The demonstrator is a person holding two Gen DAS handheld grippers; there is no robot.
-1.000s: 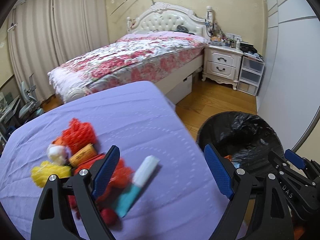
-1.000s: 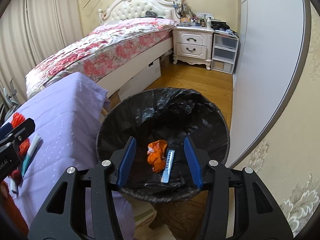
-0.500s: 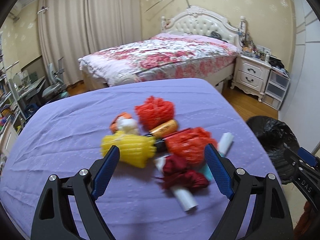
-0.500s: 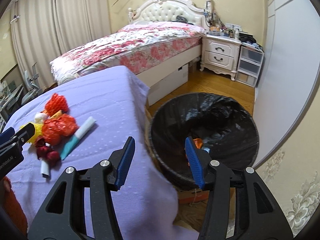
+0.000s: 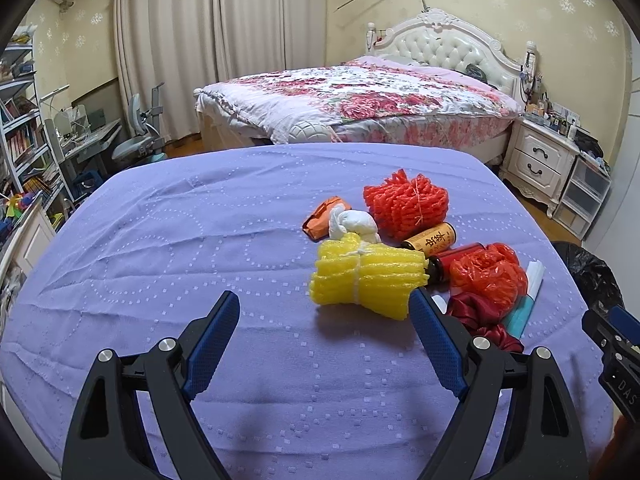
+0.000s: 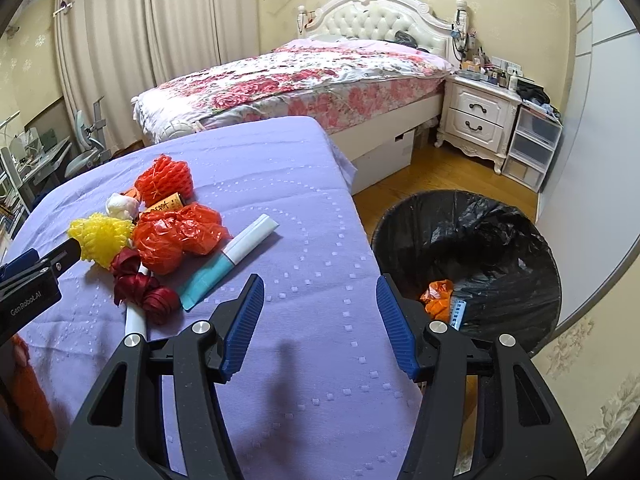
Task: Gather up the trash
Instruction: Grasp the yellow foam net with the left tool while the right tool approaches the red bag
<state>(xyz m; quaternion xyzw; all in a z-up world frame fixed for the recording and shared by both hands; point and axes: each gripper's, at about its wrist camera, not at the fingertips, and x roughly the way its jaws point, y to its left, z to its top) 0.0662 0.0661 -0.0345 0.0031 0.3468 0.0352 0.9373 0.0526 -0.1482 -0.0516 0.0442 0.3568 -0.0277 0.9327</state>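
Note:
A heap of trash lies on the purple-covered table (image 5: 200,232): yellow foam net (image 5: 366,280), orange foam net (image 5: 404,204), white wad (image 5: 352,224), brown bottle (image 5: 432,240), orange plastic bag (image 5: 488,272), dark red ribbon (image 5: 486,320) and a teal-white tube (image 6: 236,258). My left gripper (image 5: 324,336) is open and empty, just short of the yellow net. My right gripper (image 6: 320,322) is open and empty over the table's right edge, beside the black-lined bin (image 6: 492,240), which holds an orange scrap (image 6: 438,298).
A floral bed (image 5: 360,100) stands behind the table, with a white nightstand (image 5: 540,160) and plastic drawers (image 6: 532,148) to its right. A desk, chair and shelves (image 5: 24,140) fill the left side. Wood floor (image 6: 432,176) lies between bed and bin.
Both grippers swung left from over the bin to over the table. The left one now faces the trash heap closely; the right one has the bin at its right side.

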